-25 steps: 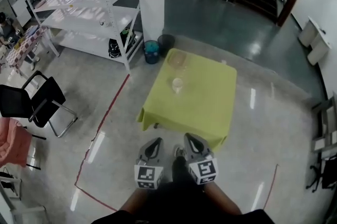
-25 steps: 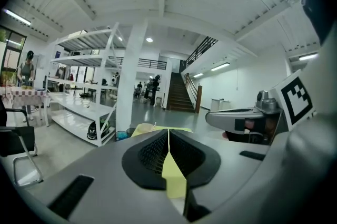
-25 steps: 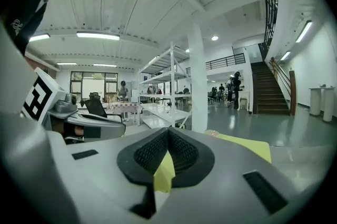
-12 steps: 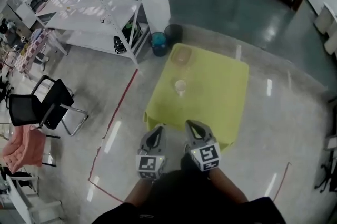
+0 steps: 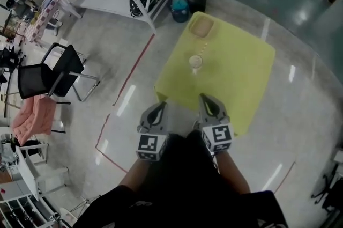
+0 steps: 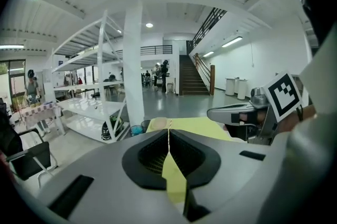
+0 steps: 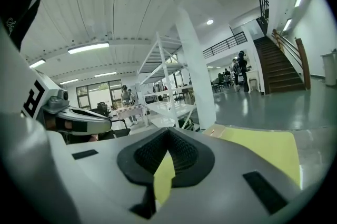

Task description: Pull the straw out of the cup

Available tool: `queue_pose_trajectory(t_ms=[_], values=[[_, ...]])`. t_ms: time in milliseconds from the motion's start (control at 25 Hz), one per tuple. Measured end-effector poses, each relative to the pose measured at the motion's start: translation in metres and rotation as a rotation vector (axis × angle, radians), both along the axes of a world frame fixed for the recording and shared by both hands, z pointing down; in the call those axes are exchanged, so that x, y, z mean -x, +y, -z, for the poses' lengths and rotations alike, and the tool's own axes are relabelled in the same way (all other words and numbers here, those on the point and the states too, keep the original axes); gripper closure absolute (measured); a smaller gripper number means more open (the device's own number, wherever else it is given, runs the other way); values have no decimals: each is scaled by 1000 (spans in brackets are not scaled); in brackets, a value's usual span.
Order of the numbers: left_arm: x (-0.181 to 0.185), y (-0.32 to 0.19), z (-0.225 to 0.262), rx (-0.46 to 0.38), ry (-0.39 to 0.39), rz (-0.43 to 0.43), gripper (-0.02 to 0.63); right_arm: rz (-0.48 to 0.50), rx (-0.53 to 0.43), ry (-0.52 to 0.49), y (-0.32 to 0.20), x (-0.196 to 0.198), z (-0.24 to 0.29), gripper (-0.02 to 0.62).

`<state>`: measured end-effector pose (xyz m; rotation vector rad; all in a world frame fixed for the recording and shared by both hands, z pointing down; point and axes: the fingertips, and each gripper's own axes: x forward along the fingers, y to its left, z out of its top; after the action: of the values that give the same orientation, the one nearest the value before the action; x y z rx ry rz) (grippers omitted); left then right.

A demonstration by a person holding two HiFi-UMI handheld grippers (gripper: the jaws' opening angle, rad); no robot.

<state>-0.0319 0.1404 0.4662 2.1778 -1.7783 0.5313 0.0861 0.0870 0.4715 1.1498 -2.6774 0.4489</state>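
Nearer the table [image 5: 244, 79] than before, the left gripper [image 5: 159, 106] and right gripper [image 5: 207, 98], closed and empty, are approaching the straw [image 5: 201, 52] in the cup [image 5: 196, 63].

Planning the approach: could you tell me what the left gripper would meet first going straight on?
Probably the near edge of the yellow-green tablecloth; the cup and straw stand beyond, depth unclear.

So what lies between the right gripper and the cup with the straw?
Only bare yellow-green tablecloth, going by the head view: nothing else sits between the right gripper and the cup.
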Motion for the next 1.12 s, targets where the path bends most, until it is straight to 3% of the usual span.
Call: queue_pose_trajectory(t_ms=[440, 640, 800, 1000, 1120], values=[[65, -35, -31, 3, 59, 40, 558, -5, 17, 100, -44, 36, -41, 578], [100, -68, -26, -22, 110, -33, 558, 0, 68, 166, -52, 69, -53, 578], [129, -89, -36, 7, 166, -103, 558, -29, 107, 218, -60, 97, -61, 578], [140, -112, -44, 37, 188, -208, 558, -93, 120, 249, -81, 112, -61, 578], [138, -123, -50, 57, 204, -226, 557, -116, 140, 267, -91, 103, -65, 578]])
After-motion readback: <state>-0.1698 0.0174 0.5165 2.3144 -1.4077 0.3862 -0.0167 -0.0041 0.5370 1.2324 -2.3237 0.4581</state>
